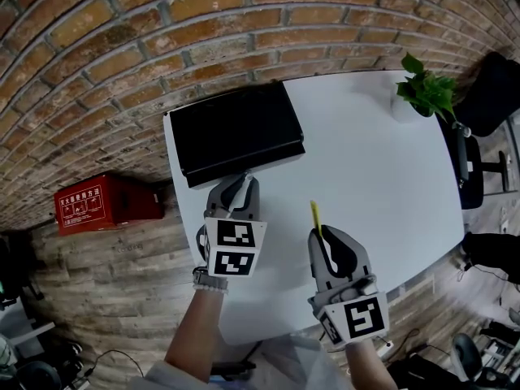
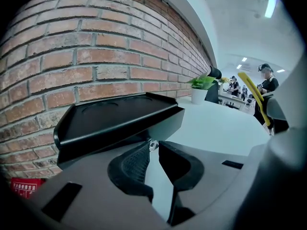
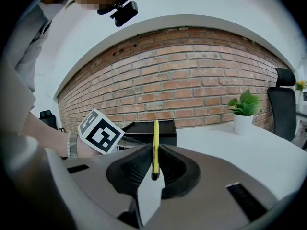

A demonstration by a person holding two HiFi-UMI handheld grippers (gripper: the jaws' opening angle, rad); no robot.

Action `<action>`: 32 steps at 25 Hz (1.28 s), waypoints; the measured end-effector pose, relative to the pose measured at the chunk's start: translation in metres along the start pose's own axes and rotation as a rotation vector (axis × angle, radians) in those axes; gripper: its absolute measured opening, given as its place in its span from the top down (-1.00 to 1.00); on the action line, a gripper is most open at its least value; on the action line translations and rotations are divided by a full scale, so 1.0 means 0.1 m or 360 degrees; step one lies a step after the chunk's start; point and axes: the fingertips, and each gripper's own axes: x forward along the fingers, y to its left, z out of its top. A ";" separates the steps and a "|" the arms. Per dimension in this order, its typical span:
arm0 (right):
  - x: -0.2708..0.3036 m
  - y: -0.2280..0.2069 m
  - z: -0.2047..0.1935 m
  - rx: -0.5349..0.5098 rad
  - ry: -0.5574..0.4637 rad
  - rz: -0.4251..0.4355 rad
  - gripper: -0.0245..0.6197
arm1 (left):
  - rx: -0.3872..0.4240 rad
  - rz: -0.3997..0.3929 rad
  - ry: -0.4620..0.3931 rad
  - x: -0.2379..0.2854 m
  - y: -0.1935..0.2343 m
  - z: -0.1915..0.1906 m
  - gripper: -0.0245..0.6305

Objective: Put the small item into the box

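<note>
Left gripper (image 1: pixel 241 182) pinches a shiny bit (image 2: pixel 153 144) at the black box (image 1: pixel 236 128) edge. Right gripper (image 1: pixel 322 236) clamps a yellow stick (image 1: pixel 314 216) upright over the white table (image 1: pixel 374 161).

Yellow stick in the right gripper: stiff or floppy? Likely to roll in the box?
Probably stiff: the yellow stick stands straight above the right gripper, no droop. Likely light, being so thin. Pinched only near its lower end, it may pivot in the grip. Rolling: cannot tell, its cross-section isn't clear.
</note>
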 end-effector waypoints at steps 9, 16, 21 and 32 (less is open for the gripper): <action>-0.09 0.04 -0.01 0.0020 -0.0010 -0.0034 0.71 | -0.0005 -0.0036 0.0039 -0.16 -0.19 -0.12 0.71; -0.13 0.07 0.00 0.0028 -0.0015 -0.0057 0.71 | 0.0028 -0.0066 0.0056 -0.29 -0.31 -0.22 0.71; -0.14 0.10 0.06 0.0020 -0.0024 -0.0065 0.71 | 0.0035 -0.0077 0.0061 -0.36 -0.34 -0.27 0.71; -0.20 0.15 0.12 -0.0001 -0.0032 -0.0096 0.71 | -0.0045 -0.0133 0.0045 -0.44 -0.32 -0.23 0.71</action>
